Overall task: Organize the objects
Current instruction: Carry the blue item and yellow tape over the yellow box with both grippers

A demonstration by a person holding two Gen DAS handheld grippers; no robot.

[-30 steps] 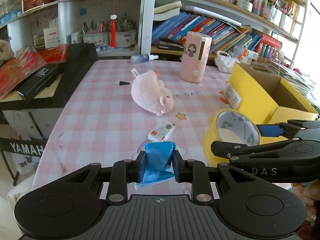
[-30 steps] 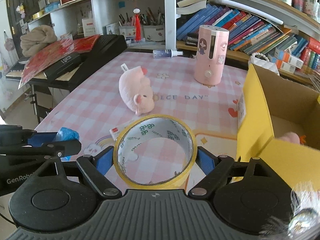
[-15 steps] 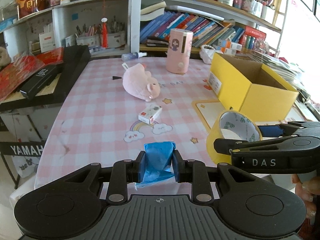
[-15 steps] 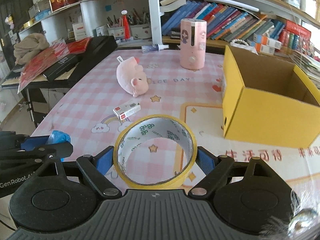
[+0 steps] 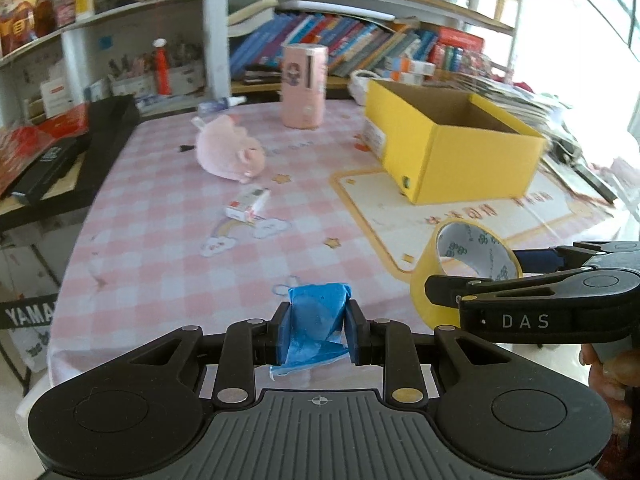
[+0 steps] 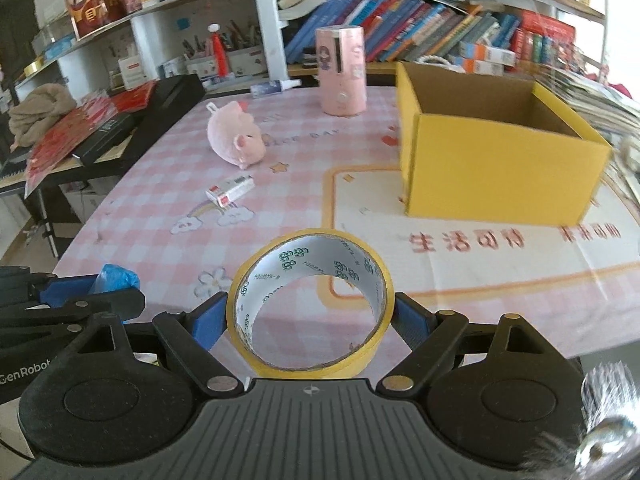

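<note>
My left gripper (image 5: 316,334) is shut on a crumpled blue plastic bag (image 5: 316,320), held above the near edge of the pink checked table (image 5: 160,208). My right gripper (image 6: 310,314) is shut on a roll of yellow tape (image 6: 308,300), its pads pressing the roll's two sides; the tape roll (image 5: 464,264) also shows at the right of the left wrist view. An open yellow cardboard box (image 6: 492,164) stands on the table's right half, ahead of both grippers. The blue bag (image 6: 114,278) appears at the left of the right wrist view.
On the table lie a pink plush pig (image 5: 230,154), a small white and red carton (image 5: 248,204), a pink cylinder (image 5: 302,86) and a small spray bottle (image 6: 274,87). A black keyboard (image 6: 132,120) borders the left side. Bookshelves (image 6: 420,32) fill the back.
Both grippers have drawn back from the table together, so the pig, carton and yellow box look smaller and farther. The bag and the tape stay gripped.
</note>
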